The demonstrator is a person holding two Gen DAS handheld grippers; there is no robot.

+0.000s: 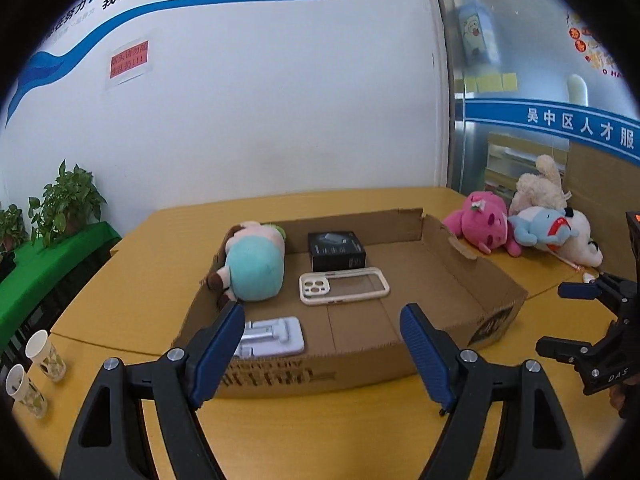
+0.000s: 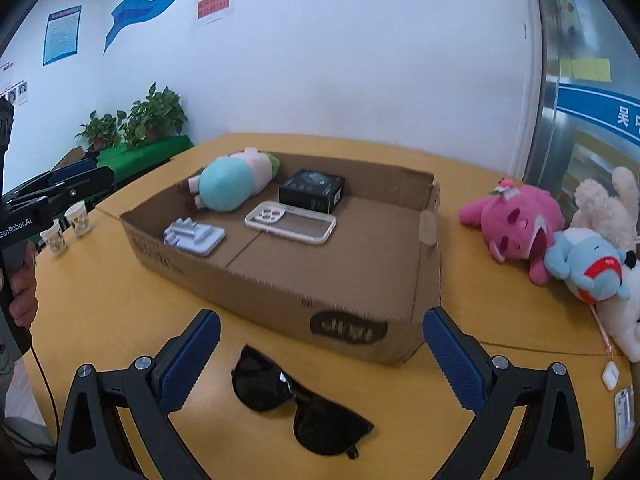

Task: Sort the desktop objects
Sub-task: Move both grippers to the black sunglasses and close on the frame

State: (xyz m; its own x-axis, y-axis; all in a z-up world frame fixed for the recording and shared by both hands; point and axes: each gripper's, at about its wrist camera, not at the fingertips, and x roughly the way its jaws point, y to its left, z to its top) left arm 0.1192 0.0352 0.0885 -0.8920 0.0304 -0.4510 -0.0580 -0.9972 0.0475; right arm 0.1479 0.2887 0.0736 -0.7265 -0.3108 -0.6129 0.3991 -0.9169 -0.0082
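Left gripper: jaws stand wide apart, nothing between the blue pads; it hangs over the near wall of the cardboard box, pointing down into it.
Right gripper: jaws spread fully wide, empty; the sunglasses lie on the table in the gap below them, untouched by either pad.
Sunglasses: black frame, dark lenses, lying flat on the table just outside the box's near wall.
Cardboard box: shallow, open-topped tray of brown card with a dark printed label on its near wall; sits in the middle of the table.
Phone stand: silver-white, folded flat, in the box's near left corner, partly hidden behind the left gripper's left finger.
Phone case: clear back with a cream rim and camera cut-outs, flat on the box floor, near the middle.
Black box: small retail carton just behind the phone case, near the box's far wall.
Plush doll in box: teal body, pink head, lying on its side along the box's left wall.
Plush toys on table: a pink one, a blue-and-white one with a red collar, and a cream one piled together right of the box, outside it.
White earbud case: on the table at the right edge, on a cord.
Paper cups: two, standing at the table's left edge, well apart from the box.
Table: yellow-orange top.
Potted plants: on a green-covered stand by the white wall.
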